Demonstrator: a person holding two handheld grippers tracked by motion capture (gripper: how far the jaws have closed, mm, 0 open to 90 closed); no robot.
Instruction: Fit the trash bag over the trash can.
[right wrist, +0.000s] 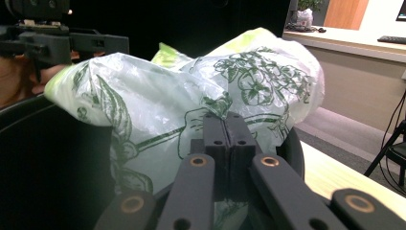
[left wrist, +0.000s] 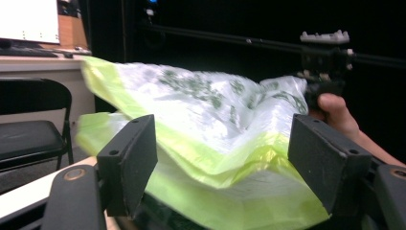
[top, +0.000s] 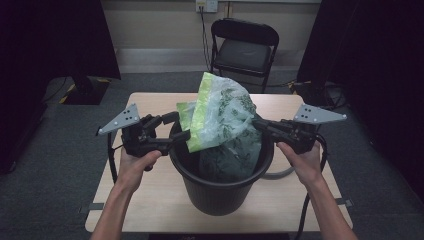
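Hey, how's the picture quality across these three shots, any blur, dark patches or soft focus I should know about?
High view: the table is evenly lit, the room's sides fall to black, and the bag is fairly sharp. Left gripper view: the bag is smeared, its print soft, while the open left tool looks crisper. Right gripper view: the leaf print is clear; the bin is nearly featureless black.

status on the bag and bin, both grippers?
Left hand-held gripper open, jaws either side of the bag's green edge. Right hand-held gripper shut on the bag. Bag half in the black bin, top bunched above the rim. Nothing in the way.
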